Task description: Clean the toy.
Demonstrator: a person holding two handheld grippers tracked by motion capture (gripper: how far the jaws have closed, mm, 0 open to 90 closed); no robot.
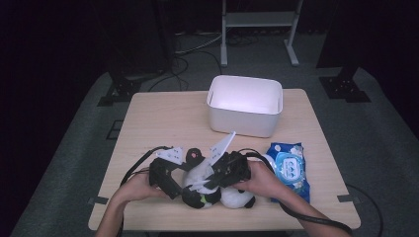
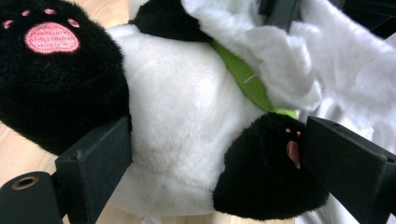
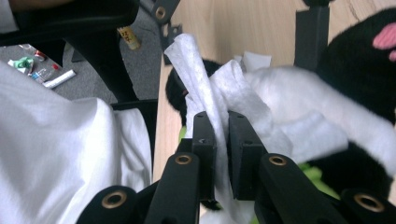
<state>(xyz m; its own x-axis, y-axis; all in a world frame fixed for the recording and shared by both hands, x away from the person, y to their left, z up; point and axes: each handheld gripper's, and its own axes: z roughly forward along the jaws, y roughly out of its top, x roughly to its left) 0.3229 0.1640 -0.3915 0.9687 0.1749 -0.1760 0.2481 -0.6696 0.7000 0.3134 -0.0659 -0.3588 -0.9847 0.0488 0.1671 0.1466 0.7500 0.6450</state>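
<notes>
Right claw (image 3: 216,140) pinching white wipe (image 3: 205,100), left claw (image 2: 210,158) clamped round panda toy (image 2: 177,121), high view adds bin (image 1: 245,104), wipes pack (image 1: 289,165).

Panda toy (image 2: 187,140) cut off by edges; head hidden.

wood table (image 1: 163,113): white bin (image 1: 245,104), wipes pack (image 1: 290,168), panda plush (image 1: 207,185).

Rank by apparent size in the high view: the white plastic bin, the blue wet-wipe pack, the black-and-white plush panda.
1. White plastic bin, clearly largest.
2. and 3. Black-and-white plush panda and blue wet-wipe pack: look alike in size; grippers and hands cover part of the panda, so no firm ranking.
</notes>
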